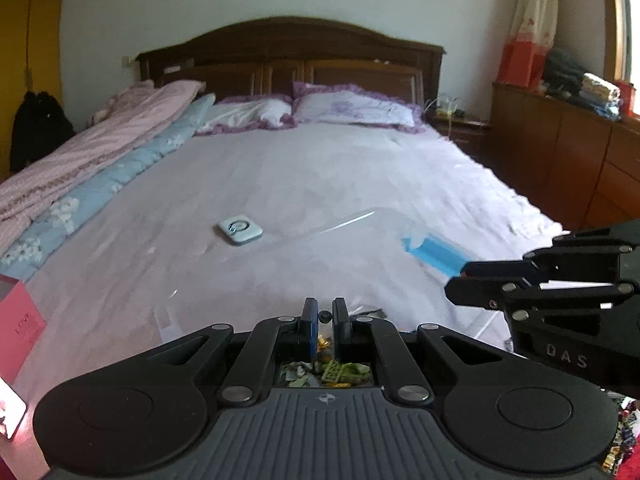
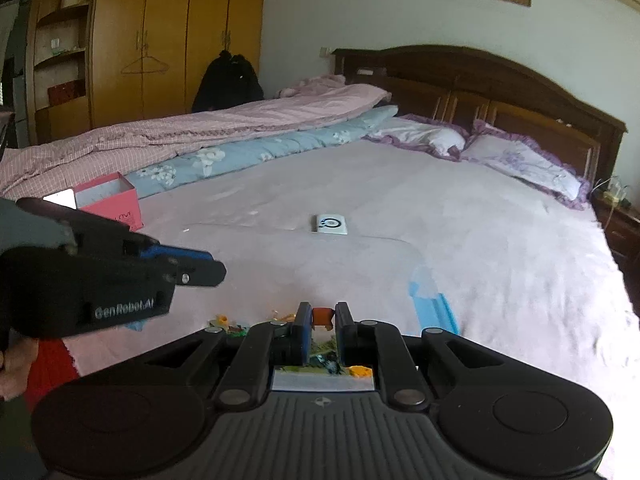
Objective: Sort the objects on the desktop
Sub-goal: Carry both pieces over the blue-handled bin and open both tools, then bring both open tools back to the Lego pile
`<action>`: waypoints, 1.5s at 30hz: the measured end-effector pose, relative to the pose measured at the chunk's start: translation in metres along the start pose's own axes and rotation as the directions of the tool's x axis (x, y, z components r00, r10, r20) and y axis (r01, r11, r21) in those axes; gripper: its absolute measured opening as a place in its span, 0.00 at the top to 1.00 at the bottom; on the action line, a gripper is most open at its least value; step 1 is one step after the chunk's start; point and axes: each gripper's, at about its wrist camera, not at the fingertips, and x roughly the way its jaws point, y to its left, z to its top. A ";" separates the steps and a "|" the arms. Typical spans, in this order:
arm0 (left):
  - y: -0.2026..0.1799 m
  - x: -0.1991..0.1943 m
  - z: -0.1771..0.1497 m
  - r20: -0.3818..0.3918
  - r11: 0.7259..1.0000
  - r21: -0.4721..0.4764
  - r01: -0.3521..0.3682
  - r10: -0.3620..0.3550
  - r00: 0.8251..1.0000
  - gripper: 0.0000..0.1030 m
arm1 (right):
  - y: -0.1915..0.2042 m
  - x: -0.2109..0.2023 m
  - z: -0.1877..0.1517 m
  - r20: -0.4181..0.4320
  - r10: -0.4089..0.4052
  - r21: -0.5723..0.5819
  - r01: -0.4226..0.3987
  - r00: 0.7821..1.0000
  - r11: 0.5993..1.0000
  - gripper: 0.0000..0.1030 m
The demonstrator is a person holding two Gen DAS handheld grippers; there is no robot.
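Nearest the lens, bottom centre of both views: small bright toy bricks [image 1: 332,372] scattered right under the gripper bodies, green and yellow bits mostly.

Handling, my read: hard plastic, very light, stiff, a bit slick. Tiny, so pinch across flat opposite faces rather than on studs or corners, or they'll pop out. Not fragile.

Right gripper [image 2: 322,318]: jaws nearly together, clamped on a small orange-brown piece [image 2: 322,316] sitting between the blue pads at lower centre of the right wrist view. Grasping it, looks secure.

Left gripper [image 1: 325,316]: jaws almost fully closed at lower centre of the left wrist view. A small dark round thing [image 1: 325,316] sits in the gap at the tips; too small to identify. Looks pinched, but I wouldn't swear to contact on both pads.

Where stuff is:
- pink box [image 2: 108,200], open top, left edge of the right wrist view on the bed [image 2: 460,232]. Likely drop target, judging by the task.
- clear plastic sheet [image 1: 360,240] with a blue strip [image 1: 436,254], mid-frame right in the left wrist view.
- white square gadget [image 1: 240,230] with a ring mark, centre-left in the left wrist view, well apart from the bricks.

Each gripper shows at the other's frame edge, near each other.
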 end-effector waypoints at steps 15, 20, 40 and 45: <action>0.015 0.025 -0.012 -0.075 0.998 -0.055 -0.044 0.040 0.996 0.80 | 0.004 0.063 0.009 -0.082 0.019 0.041 -0.016 0.996 0.999 0.86; 0.013 0.019 -0.010 -0.054 0.995 -0.061 -0.073 0.070 0.996 0.45 | -0.004 0.061 0.007 -0.079 0.019 0.083 -0.013 0.997 0.996 0.81; -0.022 -0.016 -0.015 -0.049 0.998 -0.005 -0.070 0.069 0.996 0.20 | -0.031 -0.010 -0.059 -0.051 -0.032 0.228 0.043 0.998 0.973 0.62; -0.036 -0.021 -0.017 -0.050 0.999 0.007 -0.052 0.053 0.997 0.16 | -0.038 -0.025 -0.082 -0.083 -0.047 0.261 0.067 0.995 0.963 0.60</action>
